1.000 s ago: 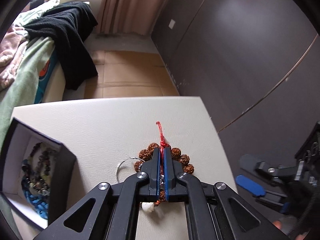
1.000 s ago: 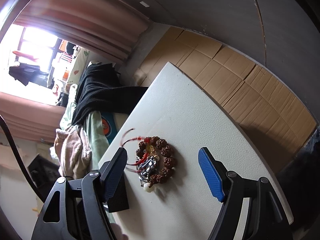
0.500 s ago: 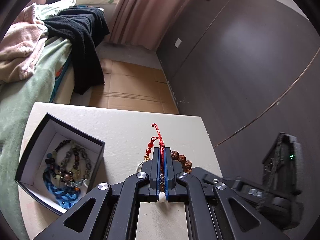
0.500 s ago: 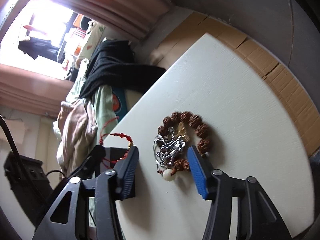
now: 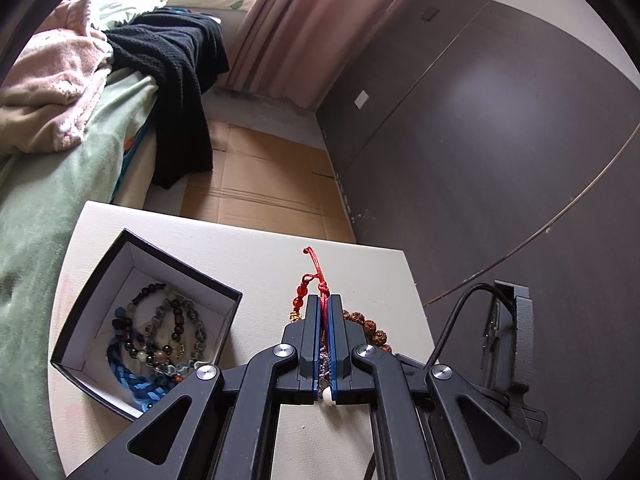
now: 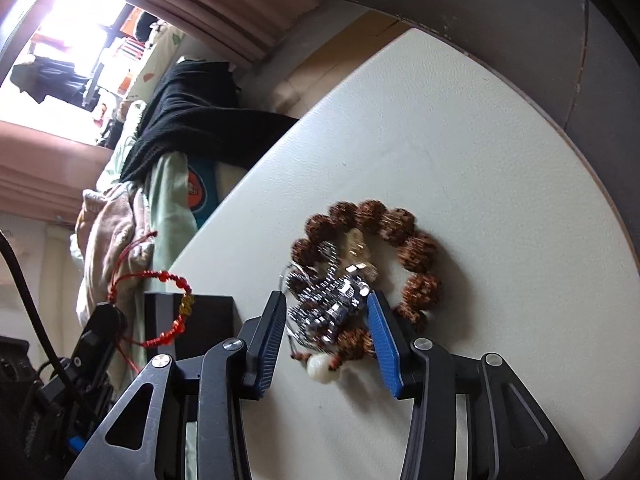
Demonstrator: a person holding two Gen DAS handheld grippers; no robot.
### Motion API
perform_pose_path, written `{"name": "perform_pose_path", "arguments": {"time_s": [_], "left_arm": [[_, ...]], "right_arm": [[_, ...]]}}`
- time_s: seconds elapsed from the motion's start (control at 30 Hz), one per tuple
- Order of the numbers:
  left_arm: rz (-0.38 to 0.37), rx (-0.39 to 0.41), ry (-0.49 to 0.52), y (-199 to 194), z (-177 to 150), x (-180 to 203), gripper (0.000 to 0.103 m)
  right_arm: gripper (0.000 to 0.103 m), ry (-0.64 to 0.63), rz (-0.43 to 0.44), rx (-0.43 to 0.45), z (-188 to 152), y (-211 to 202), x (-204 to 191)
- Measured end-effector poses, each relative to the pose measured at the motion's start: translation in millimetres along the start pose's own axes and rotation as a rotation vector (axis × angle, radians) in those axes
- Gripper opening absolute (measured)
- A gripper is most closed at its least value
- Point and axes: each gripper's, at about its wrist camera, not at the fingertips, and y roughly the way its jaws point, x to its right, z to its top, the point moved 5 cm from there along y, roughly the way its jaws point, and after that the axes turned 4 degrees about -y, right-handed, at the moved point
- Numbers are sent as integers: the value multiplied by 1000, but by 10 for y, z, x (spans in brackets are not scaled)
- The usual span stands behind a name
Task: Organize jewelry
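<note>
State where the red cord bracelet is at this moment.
The red cord bracelet hangs pinched in the left gripper, lifted above the table, between the black box and the brown bead bracelet.

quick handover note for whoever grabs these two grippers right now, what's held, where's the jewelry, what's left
Left gripper: shut on the red cord bracelet with red and gold beads, held off the white table.
Right gripper: open, fingers either side of the silver chain bracelet, which lies inside the brown seed-bead bracelet on the table.
Done: several beaded and blue braided bracelets already lie in the open black box with white lining.
Left: drop the red one in the box, then move the silver and brown pieces.
</note>
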Motion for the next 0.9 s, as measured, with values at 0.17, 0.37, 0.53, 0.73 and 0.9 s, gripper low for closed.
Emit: {"name": "perform_pose_path", "arguments": {"time_s": [0.17, 0.37, 0.53, 0.73, 0.9], "left_arm": [[-1, 2, -14, -30, 7, -48, 2], [3, 6, -14, -50, 23, -73, 2], [9, 4, -17, -41, 23, -93, 2], [14, 7, -17, -48, 23, -95, 2], [17, 23, -22, -125, 39, -124, 2]], "right_arm": [[44, -14, 4, 18, 28, 51, -60], [43, -58, -69, -14, 11, 118, -145], [32, -38, -53, 4, 9, 115, -99], [8, 28, 67, 28, 40, 2, -16], [2, 0, 145, 73, 57, -156, -154]]}}
